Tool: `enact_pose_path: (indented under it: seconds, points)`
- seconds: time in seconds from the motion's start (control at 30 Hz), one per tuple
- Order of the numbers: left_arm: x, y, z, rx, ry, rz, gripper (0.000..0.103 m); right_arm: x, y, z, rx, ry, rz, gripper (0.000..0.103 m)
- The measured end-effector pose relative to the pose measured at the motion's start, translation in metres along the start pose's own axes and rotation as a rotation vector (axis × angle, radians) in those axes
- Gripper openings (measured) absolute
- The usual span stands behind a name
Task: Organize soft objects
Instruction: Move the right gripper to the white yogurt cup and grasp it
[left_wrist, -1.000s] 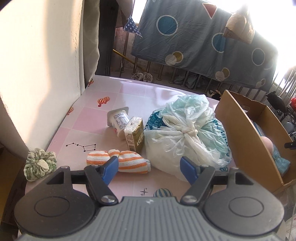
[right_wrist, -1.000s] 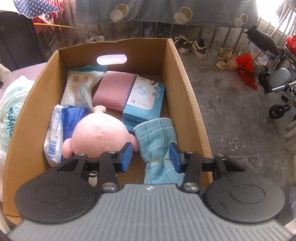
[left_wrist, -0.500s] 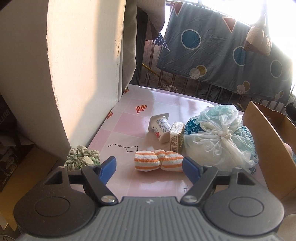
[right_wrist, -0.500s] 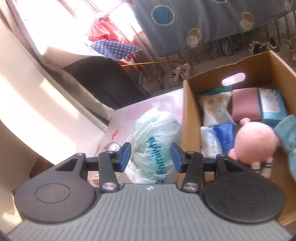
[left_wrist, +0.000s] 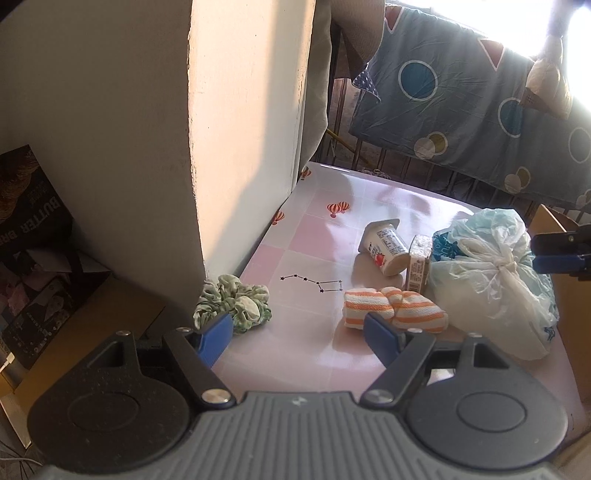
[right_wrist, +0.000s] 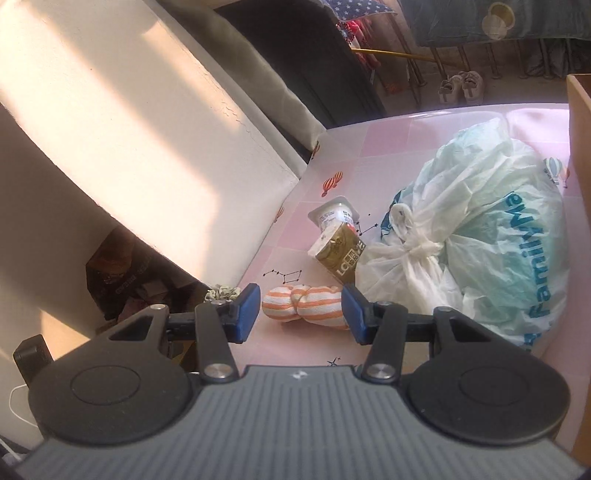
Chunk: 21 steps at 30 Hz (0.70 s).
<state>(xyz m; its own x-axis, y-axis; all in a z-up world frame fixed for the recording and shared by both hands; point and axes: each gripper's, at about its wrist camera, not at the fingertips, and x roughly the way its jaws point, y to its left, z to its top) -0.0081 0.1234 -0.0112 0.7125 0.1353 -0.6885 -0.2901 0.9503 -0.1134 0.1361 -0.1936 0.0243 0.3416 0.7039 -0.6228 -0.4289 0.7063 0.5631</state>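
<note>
On the pink table (left_wrist: 314, 254) lie a green scrunchie (left_wrist: 236, 299) and an orange-and-white striped cloth roll (left_wrist: 395, 312). My left gripper (left_wrist: 297, 330) is open and hovers short of both, the scrunchie just past its left finger. My right gripper (right_wrist: 301, 312) is open and empty, its jaws still spreading slightly. The striped roll (right_wrist: 303, 301) lies just beyond its fingertips, untouched. The scrunchie (right_wrist: 221, 293) peeks out behind its left finger. In the left wrist view the right gripper's fingers (left_wrist: 557, 251) reach in at the right edge, above a tied plastic bag (left_wrist: 487, 273).
A yogurt cup (left_wrist: 384, 247) lies on its side and a small drink carton (left_wrist: 419, 262) stands against the bag (right_wrist: 480, 229). A cardboard box wall (right_wrist: 580, 147) borders the table on the right. A white pillar (left_wrist: 240, 147) stands at the table's left edge.
My right gripper swung left from over the cardboard box to the table and now faces the striped roll. My left gripper drew back and left, bringing the scrunchie beside its left finger.
</note>
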Motion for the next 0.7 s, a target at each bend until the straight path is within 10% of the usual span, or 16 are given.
enact_pose_path:
  seconds: [0.3, 0.7]
  points:
    - [0.085, -0.016, 0.083, -0.166, 0.206, -0.270, 0.079, 0.077, 0.015, 0.081, -0.007, 0.080, 0.058, 0.071]
    - [0.225, -0.051, 0.112, -0.339, 0.483, -0.327, 0.071, 0.228, -0.051, 0.142, 0.205, 0.356, -0.023, 0.071]
